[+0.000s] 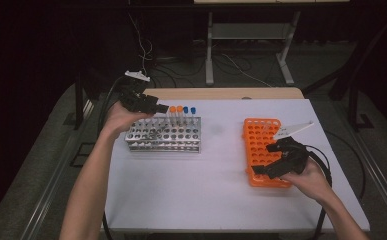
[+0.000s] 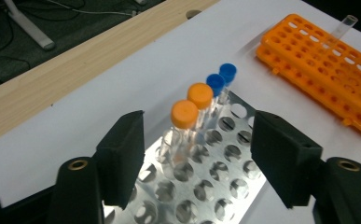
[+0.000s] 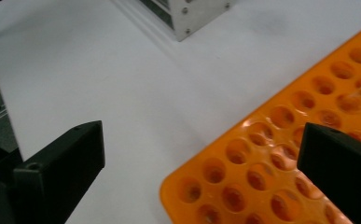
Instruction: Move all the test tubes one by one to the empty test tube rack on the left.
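A metal tube rack (image 1: 163,135) (image 2: 215,186) stands at the back left of the white table top (image 1: 206,175). Its back row holds two orange-capped tubes (image 1: 176,109) (image 2: 184,114) and two blue-capped tubes (image 1: 189,110) (image 2: 221,78). My left gripper (image 1: 162,108) (image 2: 199,123) hovers at that row, open, its jaws on either side of the nearest orange-capped tube without touching it. An orange rack (image 1: 259,145) (image 2: 318,70) (image 3: 281,154) lies at the right and holds one clear uncapped tube (image 2: 340,29). My right gripper (image 1: 268,159) (image 3: 201,154) is wide open over the orange rack's near left corner, holding nothing.
A corner of the metal rack (image 3: 187,14) shows far off in the right gripper view. A wooden table edge (image 1: 221,93) (image 2: 75,70) runs behind the white top. Bare white surface lies between the two racks and in front of them. Cables and a stand's legs (image 1: 246,55) sit on the floor beyond.
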